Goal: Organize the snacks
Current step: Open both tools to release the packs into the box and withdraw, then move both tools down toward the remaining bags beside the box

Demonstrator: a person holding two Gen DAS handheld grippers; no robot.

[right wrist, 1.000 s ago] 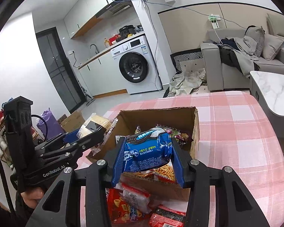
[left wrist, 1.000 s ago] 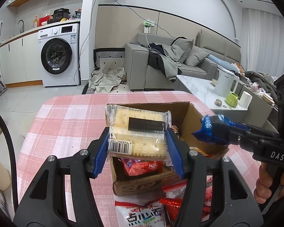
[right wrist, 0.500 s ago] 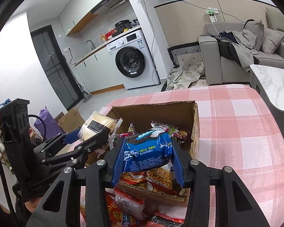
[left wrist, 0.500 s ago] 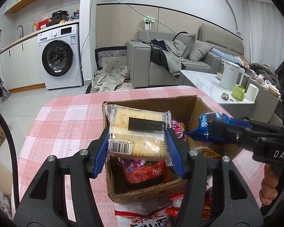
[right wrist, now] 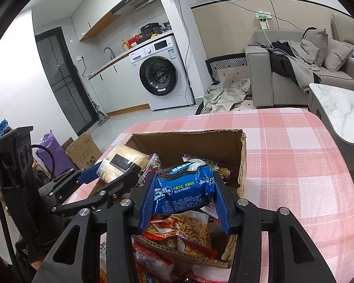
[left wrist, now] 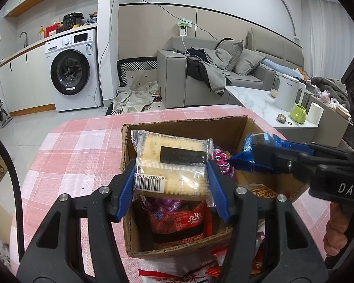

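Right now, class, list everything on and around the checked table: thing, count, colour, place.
Cardboard box: one, brown, open, on the table.
Tablecloth: one, pink and white check, covering the table.
Cracker pack: one, clear wrap, pale biscuits, above the box.
Cookie pack: one, blue, above the box.
Snack packets: several, mostly red, inside the box and before it.
Washing machine: one, white, background.
Sofa: one, grey, background.
Left tool: holds the cracker pack.
Right tool: holds the cookie pack.
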